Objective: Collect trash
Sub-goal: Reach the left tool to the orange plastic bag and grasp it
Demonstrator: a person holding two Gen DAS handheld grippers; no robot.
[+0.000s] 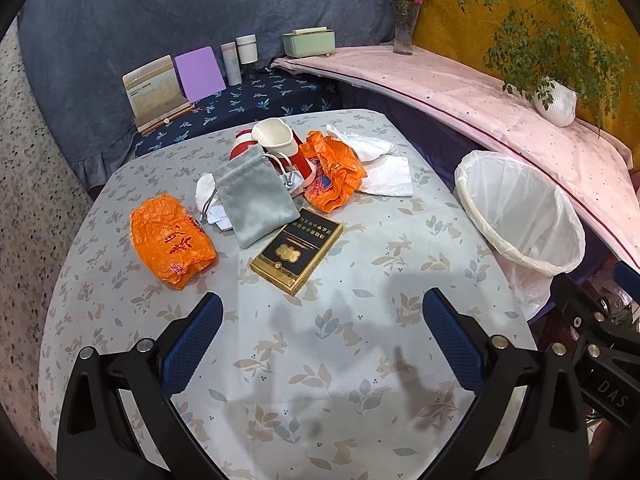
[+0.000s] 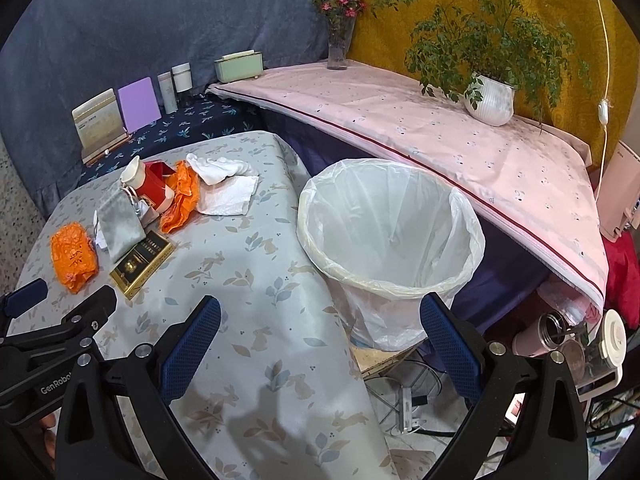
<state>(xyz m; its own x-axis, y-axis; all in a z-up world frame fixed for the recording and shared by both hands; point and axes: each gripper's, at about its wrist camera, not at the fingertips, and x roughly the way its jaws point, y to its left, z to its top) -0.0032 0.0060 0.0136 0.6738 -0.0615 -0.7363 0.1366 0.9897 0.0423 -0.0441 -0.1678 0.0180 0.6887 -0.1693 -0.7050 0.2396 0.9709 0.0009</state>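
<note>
Blue-padded fingers are standing wide apart on both tools, nothing between them: the left gripper (image 1: 322, 312) is hovering over the leaf-and-rabbit tablecloth (image 1: 312, 364), and the right gripper (image 2: 320, 318) is hanging over the table's right edge, facing the bin. Just ahead of the left gripper a black-and-gold box (image 1: 297, 249) is lying flat, its far end under a grey drawstring pouch (image 1: 254, 200). An orange crumpled bag (image 1: 172, 240) is sitting apart to the left. Farther back the trash is piling together — a red-and-white carton with a white cup (image 1: 274, 136) on top, a second orange wrapper (image 1: 334, 170) leaning against it, and white tissues (image 1: 386, 172) touching that. Off the table's right side a white-lined waste bin (image 2: 390, 226) is standing open — only its liner is showing inside.
</note>
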